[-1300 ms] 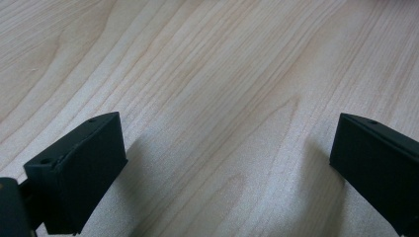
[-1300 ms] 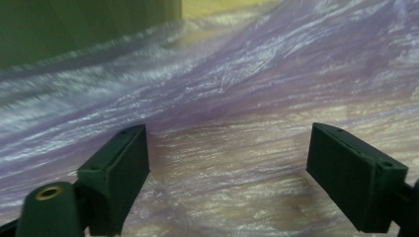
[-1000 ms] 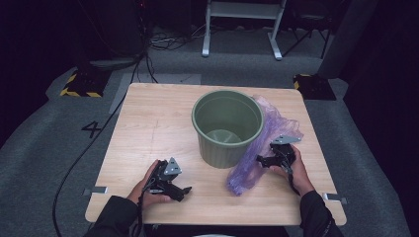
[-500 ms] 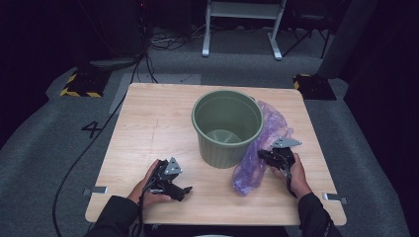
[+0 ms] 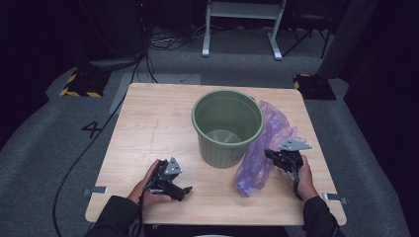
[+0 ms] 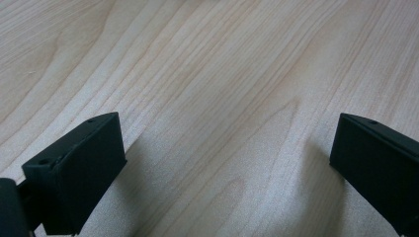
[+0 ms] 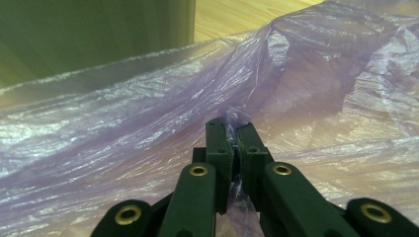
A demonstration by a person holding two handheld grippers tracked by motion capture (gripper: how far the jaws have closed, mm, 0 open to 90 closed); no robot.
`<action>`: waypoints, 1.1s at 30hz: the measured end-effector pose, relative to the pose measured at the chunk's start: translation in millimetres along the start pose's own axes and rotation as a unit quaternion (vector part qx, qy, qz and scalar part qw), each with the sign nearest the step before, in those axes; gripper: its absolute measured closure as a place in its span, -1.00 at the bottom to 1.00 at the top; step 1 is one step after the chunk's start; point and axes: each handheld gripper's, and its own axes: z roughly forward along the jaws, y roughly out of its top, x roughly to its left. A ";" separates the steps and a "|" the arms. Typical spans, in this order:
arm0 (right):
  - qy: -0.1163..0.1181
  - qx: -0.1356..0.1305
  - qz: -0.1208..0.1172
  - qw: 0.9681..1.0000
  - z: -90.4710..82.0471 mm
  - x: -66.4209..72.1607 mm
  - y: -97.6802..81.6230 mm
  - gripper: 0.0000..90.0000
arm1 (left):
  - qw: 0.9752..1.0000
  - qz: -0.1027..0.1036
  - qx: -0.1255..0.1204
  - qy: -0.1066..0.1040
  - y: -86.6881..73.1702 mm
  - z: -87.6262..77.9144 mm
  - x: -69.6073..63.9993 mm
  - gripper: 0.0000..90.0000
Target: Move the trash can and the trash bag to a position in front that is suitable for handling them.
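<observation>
A crumpled purple plastic bag (image 5: 271, 132) lies on the wooden table (image 5: 148, 123), against the right side of a green plastic bin (image 5: 227, 128). My right gripper (image 5: 270, 154) sits at the bag's right flank. Its jaws have just been closing and now pinch a fold of the bag (image 7: 148, 98) between the pads, as the right gripper (image 7: 232, 129) view shows. The bin's wall (image 7: 89, 34) rises behind the film. My left gripper (image 5: 185, 190) rests near the table's front edge, held by a hand. Its jaws (image 6: 222, 163) stand wide apart over bare wood.
The bin stands upright in the middle of the table and looks empty. Dark floor with cables (image 5: 99, 133), a number marking (image 5: 92, 129) and a metal stand's legs (image 5: 242, 29) surrounds the table. Small metal brackets (image 5: 96, 190) sit at the table's front corners.
The right gripper's jaws went from wide open to shut on the purple bag, and the bag's film has bunched towards them. The left gripper has stayed put.
</observation>
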 end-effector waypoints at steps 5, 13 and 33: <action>-0.010 0.001 0.010 1.000 -7.7 -7.5 -5.9 0.94 | 1.000 0.000 0.000 0.000 0.0 0.0 0.0 -1.00; -0.027 -0.014 0.036 0.999 -20.6 -25.1 -12.0 0.95 | 1.000 0.006 -0.001 -0.005 1.1 1.0 1.4 -1.00; -0.037 -0.006 0.059 0.998 -9.7 -36.4 -15.1 0.95 | 1.000 0.014 -0.002 -0.012 -1.6 -1.1 3.0 -0.99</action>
